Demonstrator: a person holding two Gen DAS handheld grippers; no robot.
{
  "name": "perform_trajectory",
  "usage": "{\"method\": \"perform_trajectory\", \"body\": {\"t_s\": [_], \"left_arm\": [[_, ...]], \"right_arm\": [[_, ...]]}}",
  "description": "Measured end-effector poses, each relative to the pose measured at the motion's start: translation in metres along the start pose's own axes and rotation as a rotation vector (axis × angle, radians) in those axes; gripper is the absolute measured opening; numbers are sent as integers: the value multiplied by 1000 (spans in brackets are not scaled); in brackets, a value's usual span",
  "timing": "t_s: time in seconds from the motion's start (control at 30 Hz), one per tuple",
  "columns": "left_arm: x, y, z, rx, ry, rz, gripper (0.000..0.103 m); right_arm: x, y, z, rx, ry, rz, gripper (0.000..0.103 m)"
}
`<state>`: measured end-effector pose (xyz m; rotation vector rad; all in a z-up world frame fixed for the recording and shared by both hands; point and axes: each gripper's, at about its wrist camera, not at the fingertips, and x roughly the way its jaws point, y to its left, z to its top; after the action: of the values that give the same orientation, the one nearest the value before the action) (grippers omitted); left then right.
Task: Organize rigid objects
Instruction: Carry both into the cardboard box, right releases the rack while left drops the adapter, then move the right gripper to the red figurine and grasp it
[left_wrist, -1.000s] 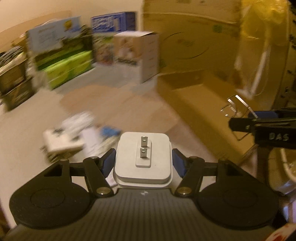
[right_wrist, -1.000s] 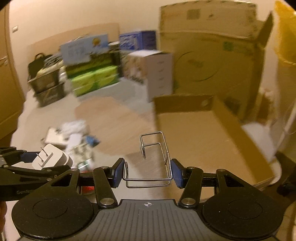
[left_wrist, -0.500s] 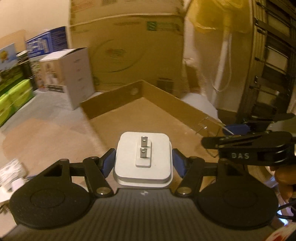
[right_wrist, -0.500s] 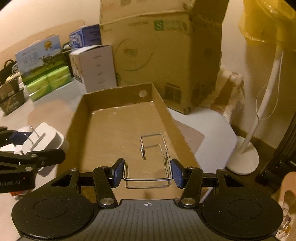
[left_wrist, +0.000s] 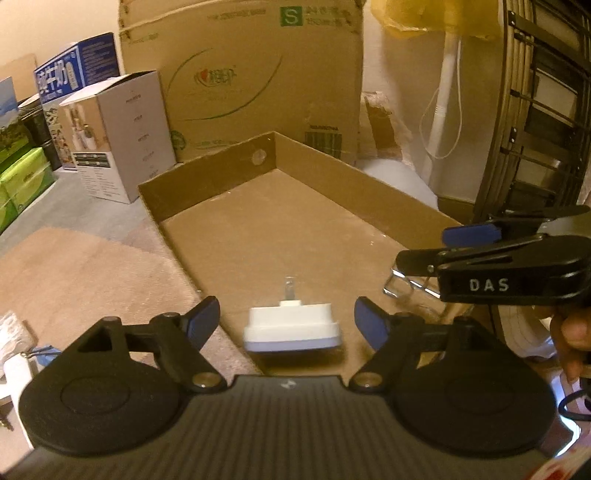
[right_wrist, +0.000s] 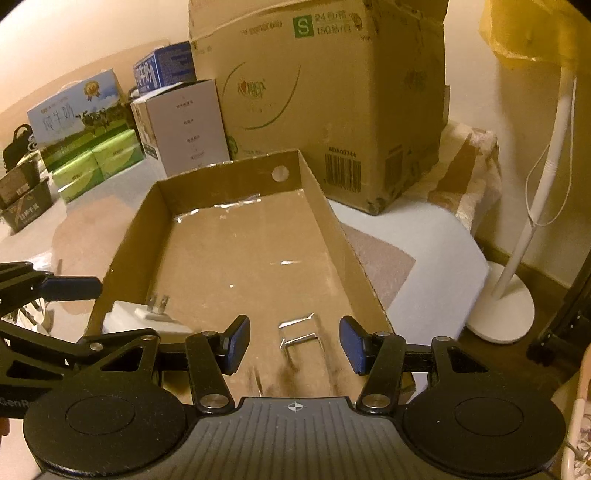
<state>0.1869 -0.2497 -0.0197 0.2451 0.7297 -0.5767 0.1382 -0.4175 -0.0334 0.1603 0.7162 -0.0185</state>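
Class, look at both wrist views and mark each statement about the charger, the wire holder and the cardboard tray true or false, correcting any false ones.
1. The white charger is clamped between the left gripper pads. False: the jaws are opening and the pads stand clear of it.
2. The charger's prongs show. True.
3. The wire holder is over the cardboard tray. True.
4. The right gripper is shut on the wire holder. False: its jaws are opening, apart from it.
5. The tray is full of boxes. False: only these two things show in it.

Black tool bodies, blue pads, silver screws, white "DAS" lettering.
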Motion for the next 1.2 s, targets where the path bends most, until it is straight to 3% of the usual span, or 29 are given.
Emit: {"method": "perform_trajectory", "body": {"t_s": [0.03,0.13,0.43,0.7,1.0,1.2], "left_arm": [[-3,2,0,-4,-5,4,78],[-17,8,-2,-20,-24,19,78],[-75,38,-27,-88,-68,82,78],[-132,77,-80,-191,-59,178,78],[-171,131,-140,-297,-7,323,82],[-178,157,-162,-344,10,360,91]], "right_arm": [[-2,-1,0,8,-13,-4,70],[-11,0,1,25,-42,-6,75],[-56,26,-3,56,-102,-6,76],[-83,81,-15,16,-105,65,76],[-82,150,-36,-54,-60,155,76],[-70,186,-47,-115,-21,192,76]]}}
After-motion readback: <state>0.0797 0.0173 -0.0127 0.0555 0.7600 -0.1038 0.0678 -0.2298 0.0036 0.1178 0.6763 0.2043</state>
